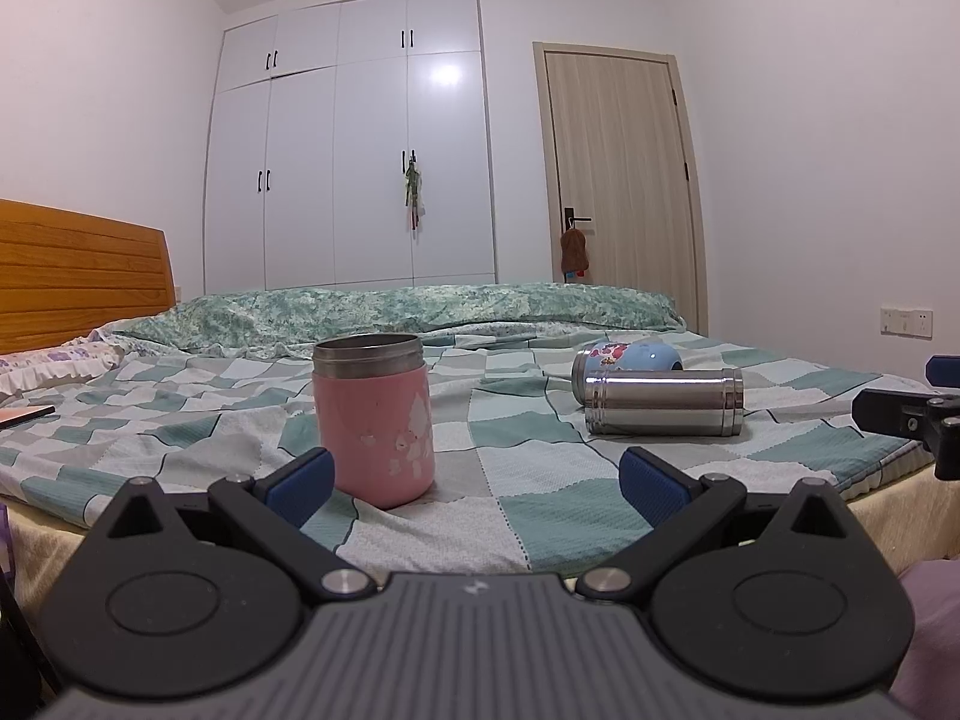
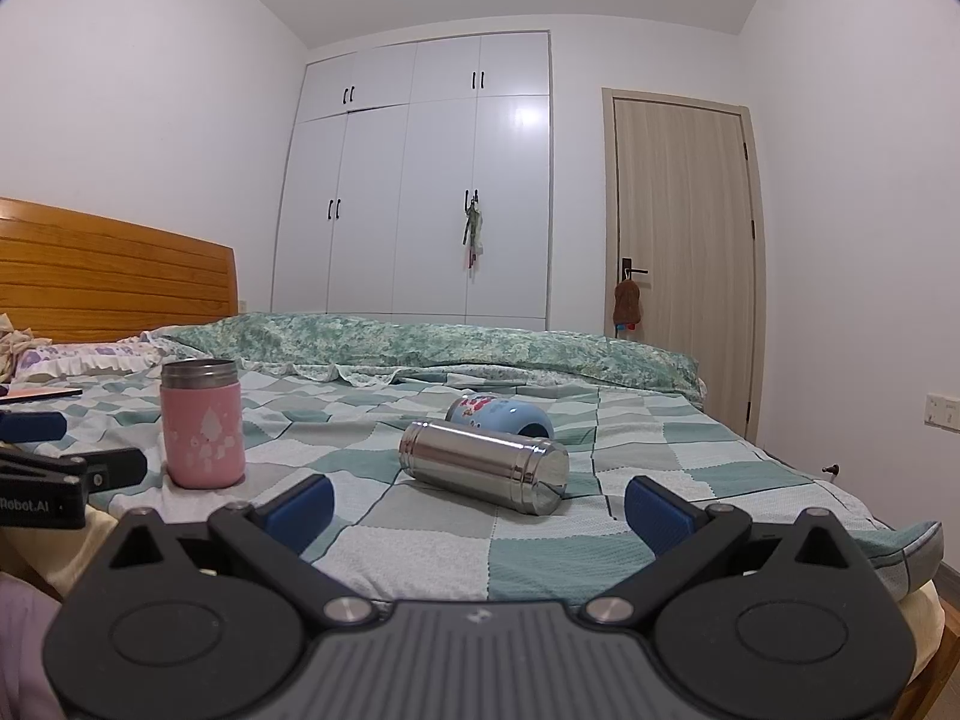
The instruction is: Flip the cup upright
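A pink cup (image 1: pixel 378 420) with a steel rim stands upright on the checked bedspread, just ahead of my open, empty left gripper (image 1: pixel 477 483); it also shows at the left of the right wrist view (image 2: pixel 203 423). A steel cup (image 1: pixel 663 402) lies on its side to the right, and also shows in the right wrist view (image 2: pixel 483 465), just ahead of my open, empty right gripper (image 2: pixel 480 507). A blue flowered cup (image 1: pixel 630 358) lies on its side behind the steel cup, and also shows in the right wrist view (image 2: pixel 501 415).
The bed (image 1: pixel 540 516) has a wooden headboard (image 1: pixel 78 267) at left and a folded green quilt (image 1: pixel 420 306) at the back. A flat orange item (image 1: pixel 24 414) lies at far left. White wardrobe and door stand behind. The other gripper shows at each view's edge.
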`<action>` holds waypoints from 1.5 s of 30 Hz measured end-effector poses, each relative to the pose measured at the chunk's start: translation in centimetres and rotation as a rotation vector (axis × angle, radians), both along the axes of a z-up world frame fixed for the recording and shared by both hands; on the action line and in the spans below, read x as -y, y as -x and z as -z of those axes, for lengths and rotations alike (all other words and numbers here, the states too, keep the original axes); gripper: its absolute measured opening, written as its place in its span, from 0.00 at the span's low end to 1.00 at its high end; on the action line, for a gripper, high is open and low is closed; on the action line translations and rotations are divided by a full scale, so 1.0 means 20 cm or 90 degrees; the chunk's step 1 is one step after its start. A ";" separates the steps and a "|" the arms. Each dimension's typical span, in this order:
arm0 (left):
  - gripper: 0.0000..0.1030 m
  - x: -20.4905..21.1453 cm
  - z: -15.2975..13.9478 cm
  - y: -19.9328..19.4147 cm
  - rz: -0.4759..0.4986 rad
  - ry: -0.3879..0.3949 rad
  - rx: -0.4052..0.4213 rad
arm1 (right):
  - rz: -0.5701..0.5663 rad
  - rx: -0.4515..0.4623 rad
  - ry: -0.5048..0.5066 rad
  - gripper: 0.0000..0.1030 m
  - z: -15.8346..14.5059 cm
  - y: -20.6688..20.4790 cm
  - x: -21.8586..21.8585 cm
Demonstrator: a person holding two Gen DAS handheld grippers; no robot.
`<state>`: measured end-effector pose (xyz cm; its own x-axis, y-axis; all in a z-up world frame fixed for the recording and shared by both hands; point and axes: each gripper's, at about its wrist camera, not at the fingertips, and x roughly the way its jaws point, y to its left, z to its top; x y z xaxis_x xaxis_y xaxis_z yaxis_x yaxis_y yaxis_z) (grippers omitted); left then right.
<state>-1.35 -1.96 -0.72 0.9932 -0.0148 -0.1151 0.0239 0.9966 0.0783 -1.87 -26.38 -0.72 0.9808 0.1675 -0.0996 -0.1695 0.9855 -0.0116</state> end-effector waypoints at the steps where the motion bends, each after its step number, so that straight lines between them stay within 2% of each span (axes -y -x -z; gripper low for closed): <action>1: 1.00 0.00 0.00 0.00 0.001 0.000 0.000 | -0.001 0.000 0.001 1.00 0.00 0.00 0.00; 45: 1.00 0.02 0.00 0.00 0.002 0.005 0.008 | -0.003 0.000 0.006 1.00 0.01 0.00 0.00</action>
<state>-1.30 -2.27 -0.64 0.9945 -0.0182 -0.1031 0.0256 0.9972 0.0707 -1.87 -26.30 -0.87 0.9801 0.1704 -0.1019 -0.1734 0.9846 -0.0214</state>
